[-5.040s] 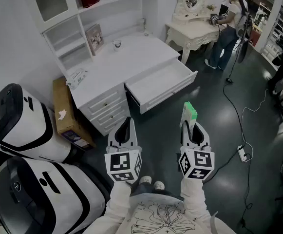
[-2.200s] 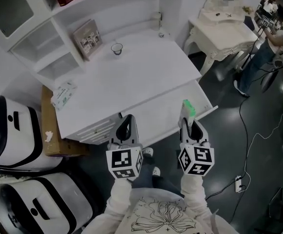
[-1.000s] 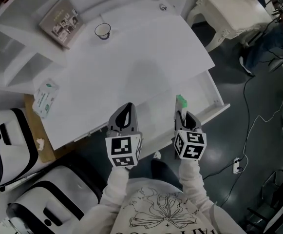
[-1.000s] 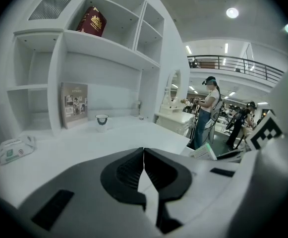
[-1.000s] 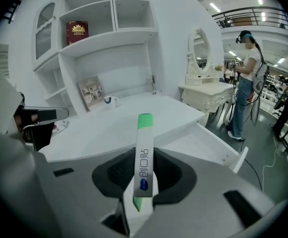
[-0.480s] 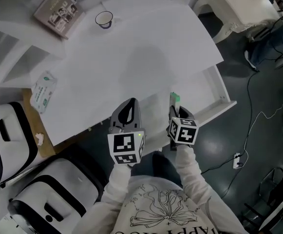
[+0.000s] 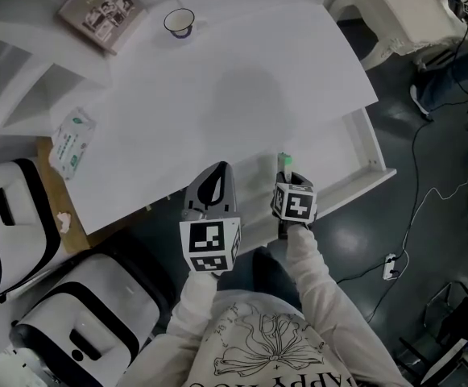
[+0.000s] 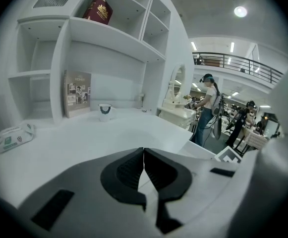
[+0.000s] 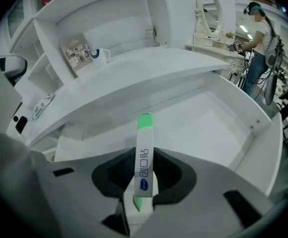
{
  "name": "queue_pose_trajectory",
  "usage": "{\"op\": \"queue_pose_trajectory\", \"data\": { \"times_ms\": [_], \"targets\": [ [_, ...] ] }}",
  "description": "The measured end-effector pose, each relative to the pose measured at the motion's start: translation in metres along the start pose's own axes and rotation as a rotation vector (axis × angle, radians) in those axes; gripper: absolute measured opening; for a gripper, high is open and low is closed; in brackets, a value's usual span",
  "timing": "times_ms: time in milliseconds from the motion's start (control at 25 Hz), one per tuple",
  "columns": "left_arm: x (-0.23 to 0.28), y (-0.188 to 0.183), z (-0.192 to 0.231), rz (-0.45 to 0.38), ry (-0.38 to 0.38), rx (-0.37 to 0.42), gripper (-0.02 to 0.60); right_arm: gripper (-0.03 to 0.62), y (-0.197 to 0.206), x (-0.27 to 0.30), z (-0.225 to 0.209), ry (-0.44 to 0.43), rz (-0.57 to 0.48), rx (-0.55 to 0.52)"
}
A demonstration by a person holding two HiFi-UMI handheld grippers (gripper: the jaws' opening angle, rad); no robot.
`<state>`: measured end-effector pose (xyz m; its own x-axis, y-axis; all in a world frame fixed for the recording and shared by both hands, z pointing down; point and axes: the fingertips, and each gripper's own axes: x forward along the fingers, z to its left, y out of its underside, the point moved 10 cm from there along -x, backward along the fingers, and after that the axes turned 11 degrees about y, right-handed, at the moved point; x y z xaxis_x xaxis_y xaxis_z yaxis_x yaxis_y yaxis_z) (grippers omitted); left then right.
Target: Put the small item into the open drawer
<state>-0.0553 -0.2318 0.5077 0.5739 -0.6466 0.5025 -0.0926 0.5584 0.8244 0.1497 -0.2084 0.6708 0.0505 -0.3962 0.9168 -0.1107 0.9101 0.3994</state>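
Observation:
A slim white and green box (image 9: pixel 144 155) sits edge-on between the jaws of my right gripper (image 9: pixel 144 148), which is shut on it. In the head view that box (image 7: pixel 283 161) pokes out over the open white drawer (image 7: pixel 354 147), and the right gripper (image 7: pixel 286 172) points steeply down into it. The drawer (image 9: pixel 218 128) shows bare in the right gripper view. My left gripper (image 7: pixel 214 182) hangs at the desk's front edge, left of the drawer, its jaws closed with nothing between them. In its own view the left gripper (image 8: pixel 144 155) looks across the desk top (image 8: pixel 84 143).
On the white desk (image 7: pixel 242 87) stand a small cup (image 7: pixel 179 21), a framed picture (image 7: pixel 97 6) and a tissue pack (image 7: pixel 71 142). White and black cases (image 7: pixel 8 216) sit on the floor at left. A cable and plug (image 7: pixel 395 264) lie on the dark floor at right.
My right gripper has dropped with the box and tipped more steeply down into the drawer. The left gripper has sunk slightly at the desk edge.

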Motion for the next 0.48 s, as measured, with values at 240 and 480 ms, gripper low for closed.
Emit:
{"op": "queue_pose_trajectory", "data": {
  "times_ms": [240,480],
  "targets": [
    [0.0028,0.0058,0.0005,0.009,0.003,-0.009,0.006,0.094,-0.001,0.0087,0.0009,0.008,0.023,0.003],
    [0.0016,0.0087,-0.002,0.007,-0.003,-0.012,0.006,0.1,-0.0035,0.0088,-0.0032,0.016,0.035,-0.007]
  ]
}}
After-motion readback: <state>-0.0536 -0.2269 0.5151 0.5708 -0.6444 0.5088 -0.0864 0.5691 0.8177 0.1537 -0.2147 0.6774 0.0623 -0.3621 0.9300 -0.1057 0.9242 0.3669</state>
